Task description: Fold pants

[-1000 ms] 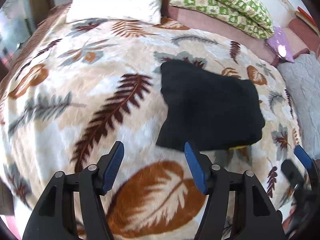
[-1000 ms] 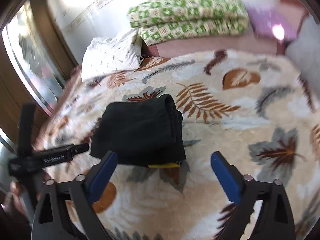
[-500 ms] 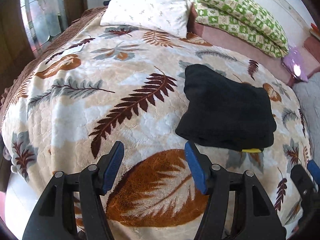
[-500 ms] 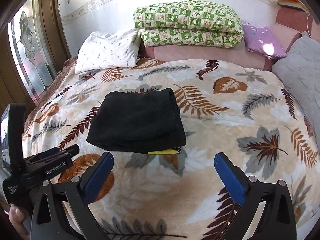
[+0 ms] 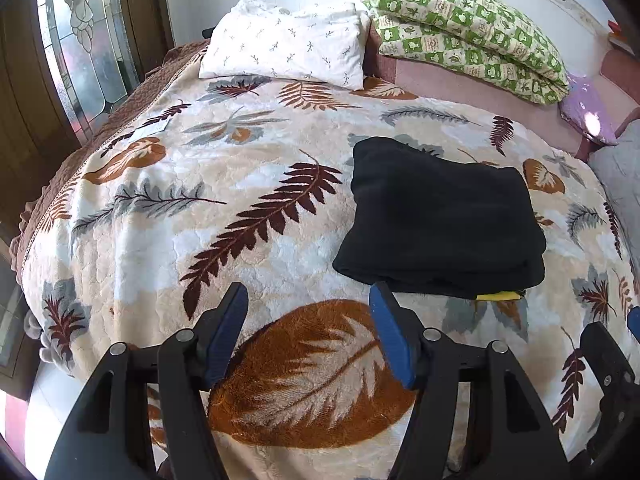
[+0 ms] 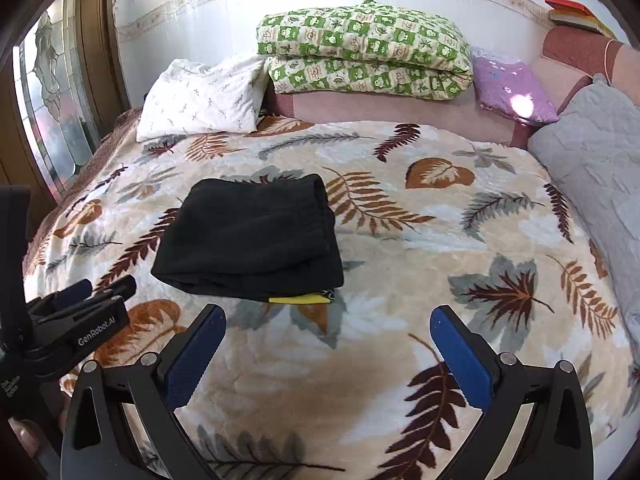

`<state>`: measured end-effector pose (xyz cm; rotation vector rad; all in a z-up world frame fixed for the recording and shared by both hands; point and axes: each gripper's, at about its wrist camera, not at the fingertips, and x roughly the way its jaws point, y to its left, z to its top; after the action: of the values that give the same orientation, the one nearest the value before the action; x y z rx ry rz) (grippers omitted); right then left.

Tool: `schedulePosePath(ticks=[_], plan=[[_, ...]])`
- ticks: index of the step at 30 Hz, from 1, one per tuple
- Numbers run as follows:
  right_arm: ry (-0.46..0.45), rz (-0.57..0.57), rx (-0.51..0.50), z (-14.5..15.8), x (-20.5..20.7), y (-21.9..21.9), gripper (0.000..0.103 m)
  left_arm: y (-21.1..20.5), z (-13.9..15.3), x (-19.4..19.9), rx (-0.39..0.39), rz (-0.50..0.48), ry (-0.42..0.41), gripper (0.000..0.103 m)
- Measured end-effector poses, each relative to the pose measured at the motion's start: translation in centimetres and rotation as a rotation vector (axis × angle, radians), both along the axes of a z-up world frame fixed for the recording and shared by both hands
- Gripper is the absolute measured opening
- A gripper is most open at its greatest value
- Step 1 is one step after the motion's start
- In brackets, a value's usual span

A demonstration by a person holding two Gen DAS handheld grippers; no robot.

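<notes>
The black pants [image 5: 440, 216] [image 6: 252, 236] lie folded in a compact rectangle on the leaf-patterned blanket [image 5: 200, 184] [image 6: 420, 240]. A yellow strip [image 6: 298, 300] peeks out under the near edge of the bundle. My left gripper [image 5: 308, 300] stands open over the blanket, just short of the bundle's near left corner, nothing between its blue pads. My right gripper [image 6: 326, 320] is open wider, hovering in front of the bundle's near edge and holding nothing. In the right wrist view the left gripper [image 6: 92, 292] shows at the left edge.
A white pillow [image 6: 200, 100], a folded green checked quilt [image 6: 360, 56] and a purple cushion [image 6: 512, 84] line the head of the bed. A grey quilted cover [image 6: 592, 160] lies along the right. A leaded glass window [image 5: 84, 40] is on the left.
Both grippers have drawn back and tilted up from the bundle, so more of the bed and wall shows. The folded pants have not moved. Both stay open.
</notes>
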<state>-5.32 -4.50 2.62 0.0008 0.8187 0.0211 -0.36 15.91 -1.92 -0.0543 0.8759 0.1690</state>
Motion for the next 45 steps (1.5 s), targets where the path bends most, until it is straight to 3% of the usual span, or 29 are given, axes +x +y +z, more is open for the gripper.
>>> schedulePosePath(ticks=[19, 27, 45], plan=[[-0.017, -0.043, 0.004, -0.5, -0.7, -0.9, 0.103, -1.0, -0.2, -0.8, 0.015, -0.019, -0.012, 0.063], [0.008, -0.047, -0.006, -1.3, -0.6, -1.4, 0.103, -0.5, -1.5, -1.0, -0.053, -0.005, 0.011, 0.062], [0.036, -0.037, -0.002, -2.1, -0.7, -1.3, 0.103, -3.0, -1.5, -2.1, 0.064, -0.088, -0.004, 0.063]])
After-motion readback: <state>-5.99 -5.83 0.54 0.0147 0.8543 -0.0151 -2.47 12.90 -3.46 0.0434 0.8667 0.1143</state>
